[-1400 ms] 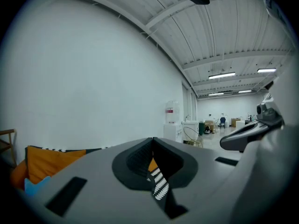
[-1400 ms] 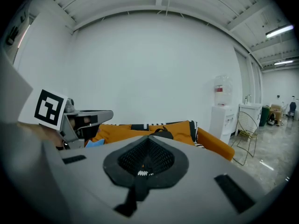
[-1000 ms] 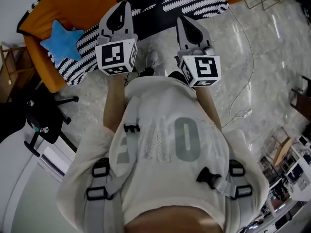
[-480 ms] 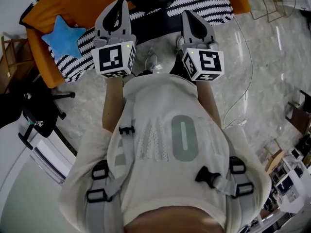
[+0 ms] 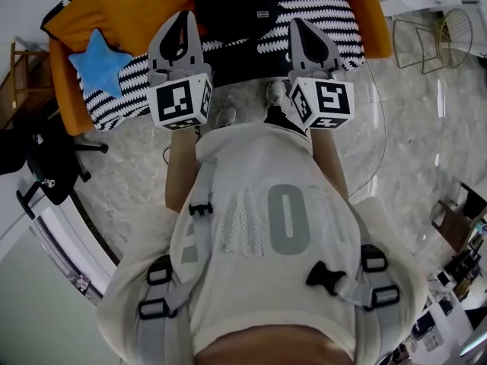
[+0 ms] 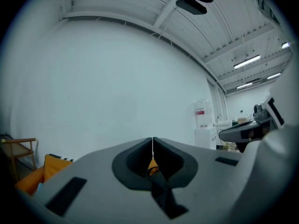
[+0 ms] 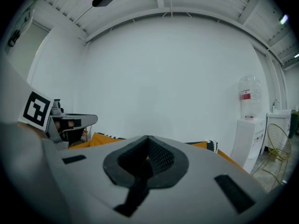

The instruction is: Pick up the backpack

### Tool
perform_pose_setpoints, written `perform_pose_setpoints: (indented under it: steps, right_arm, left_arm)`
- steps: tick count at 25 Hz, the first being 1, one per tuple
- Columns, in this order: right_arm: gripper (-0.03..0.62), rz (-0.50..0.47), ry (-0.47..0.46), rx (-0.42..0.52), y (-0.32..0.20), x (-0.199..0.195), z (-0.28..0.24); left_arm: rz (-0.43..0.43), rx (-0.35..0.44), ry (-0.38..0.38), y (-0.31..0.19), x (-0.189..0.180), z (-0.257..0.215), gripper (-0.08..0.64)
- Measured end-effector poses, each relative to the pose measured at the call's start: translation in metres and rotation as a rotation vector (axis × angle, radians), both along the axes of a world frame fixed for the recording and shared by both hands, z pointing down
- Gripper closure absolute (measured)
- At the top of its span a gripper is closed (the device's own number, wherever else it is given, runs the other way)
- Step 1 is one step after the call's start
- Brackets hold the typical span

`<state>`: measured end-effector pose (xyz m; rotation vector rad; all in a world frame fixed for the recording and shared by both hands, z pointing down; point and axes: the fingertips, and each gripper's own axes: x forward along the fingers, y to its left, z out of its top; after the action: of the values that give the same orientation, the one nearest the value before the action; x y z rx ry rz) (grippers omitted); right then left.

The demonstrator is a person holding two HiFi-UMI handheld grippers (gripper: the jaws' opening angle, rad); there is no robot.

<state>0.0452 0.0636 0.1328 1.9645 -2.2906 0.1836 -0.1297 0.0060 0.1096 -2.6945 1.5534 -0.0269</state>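
Observation:
A black backpack (image 5: 236, 6) lies on a black-and-white striped blanket (image 5: 323, 14) on the orange sofa (image 5: 129, 6), at the top middle of the head view. My left gripper (image 5: 181, 20) is held level just left of it, over the blanket's edge, jaws shut with nothing in them. My right gripper (image 5: 299, 27) is level on the backpack's right, also shut and empty. Neither touches the bag. In the left gripper view the left gripper (image 6: 153, 140) has its pads together, as does the right gripper (image 7: 147, 139) in its own view. Both look at a white wall.
A blue star cushion (image 5: 97, 52) lies on the sofa's left end. A black office chair (image 5: 46, 166) stands at the left and a wire chair (image 5: 437, 33) at the right. A thin cable (image 5: 378, 135) runs over the marble floor. A water dispenser (image 7: 247, 120) stands by the wall.
Both grippers have advanced toward the sofa. The backpack and the blanket now sit lower and fuller in the head view, between the two gripper tips. The jaws stayed shut.

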Motion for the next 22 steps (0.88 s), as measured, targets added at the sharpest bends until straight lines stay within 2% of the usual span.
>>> perform_pose_setpoints:
  steps: [4,12,22]
  right_arm:
    - [0.584,-0.013,-0.008,0.016,-0.015,0.025,-0.006]
    - [0.584,-0.013,-0.046,0.021,-0.032,0.055,-0.006]
    - [0.584,-0.016,-0.090,0.016,-0.051,0.047,0.000]
  left_arm:
    - [-0.018,0.015,0.010,-0.008,0.021,-0.006,0.538]
    - [-0.026,0.024,-0.021,-0.023,0.046,-0.009,0.538]
    - [-0.047,0.020,-0.051,-0.035,0.029,-0.005,0.537]
